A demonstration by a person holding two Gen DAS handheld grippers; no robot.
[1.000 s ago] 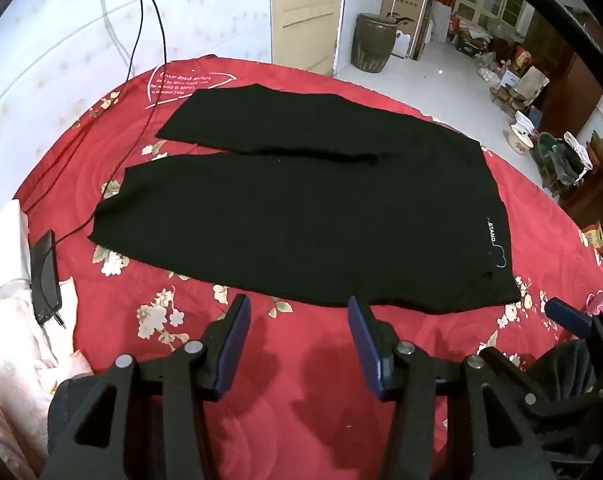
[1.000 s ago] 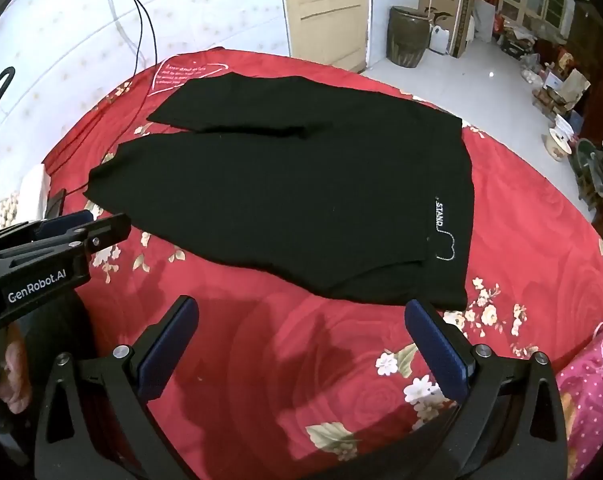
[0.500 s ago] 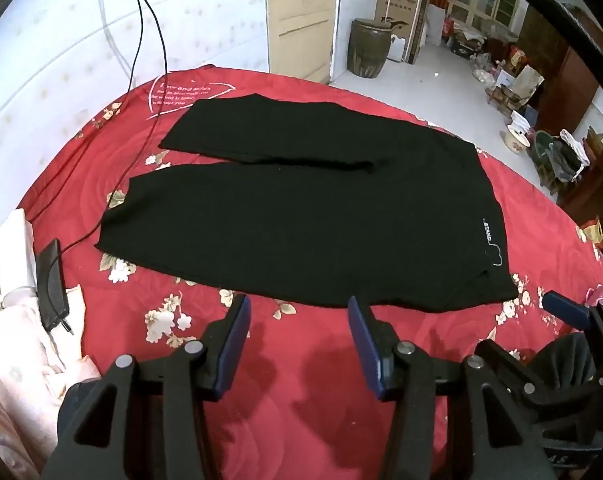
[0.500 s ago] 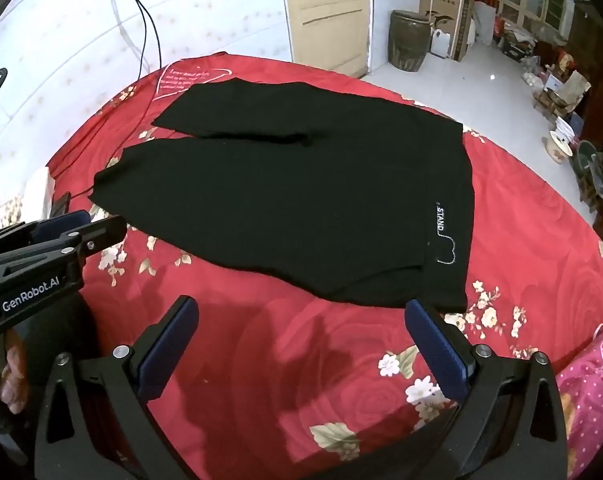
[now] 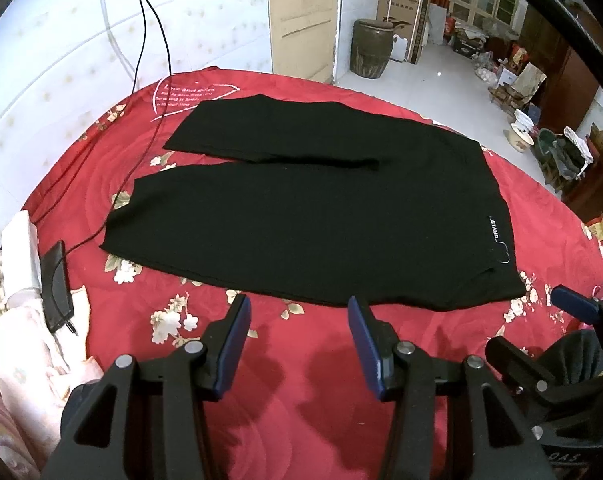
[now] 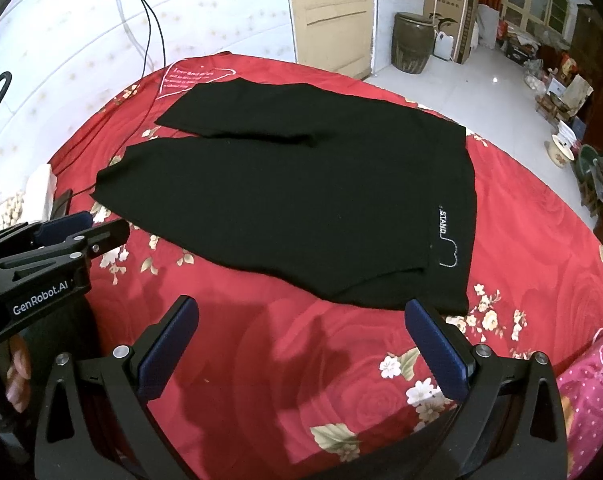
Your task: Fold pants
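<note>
Beside the pants (image 5: 309,216), a phone (image 5: 55,286) and cable (image 5: 149,80).

Both wrist views overlook pants (image 5: 309,216), perhaps near

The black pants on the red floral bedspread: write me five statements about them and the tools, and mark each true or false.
1. The black fabric pants lie spread flat on the red floral bedspread, unfolded. True.
2. The left tool is clamped on the near leg's hem. False: it is open and short of the cloth.
3. The white STAND lettering sits near the waist end. True.
4. The right tool holds the waistband. False: its jaws stand wide apart with nothing between them.
5. A dark rectangular phone lies on top of the pants. False: it lies at the bed's edge, apart from them.
</note>
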